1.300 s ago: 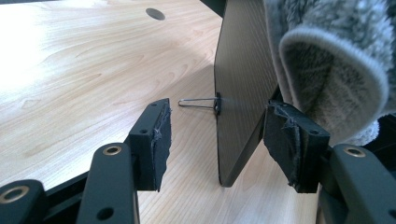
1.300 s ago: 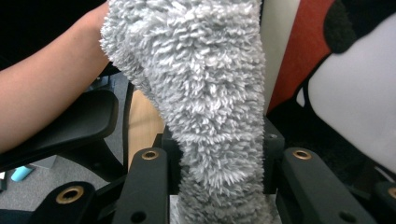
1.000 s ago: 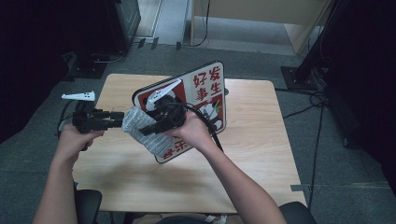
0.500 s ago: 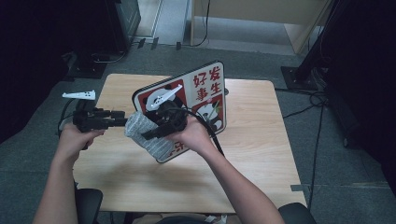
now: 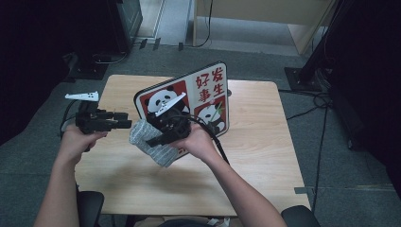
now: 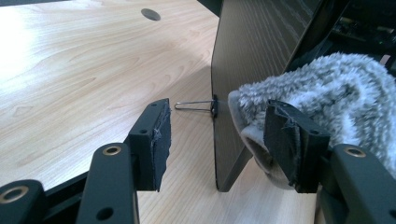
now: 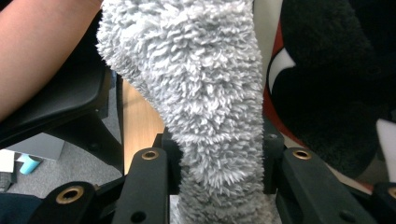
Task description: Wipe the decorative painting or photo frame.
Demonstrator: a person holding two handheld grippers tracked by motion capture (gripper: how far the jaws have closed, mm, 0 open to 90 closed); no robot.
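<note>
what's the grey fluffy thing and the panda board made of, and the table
The grey sock looks like plush fleece or chenille: dense, matte, looped pile. The panda board seems a thin rigid panel, perhaps printed wood or fibreboard; its back shows dark grain lines in the left gripper view. The table looks like light wood laminate, smooth with a soft sheen.

The high view is dim and soft — the surroundings fall to near black. In the left gripper view, glare whitens the pale wooden tabletop (image 6: 70, 60) at the left edge, and the near black jaws look slightly blurred.
</note>
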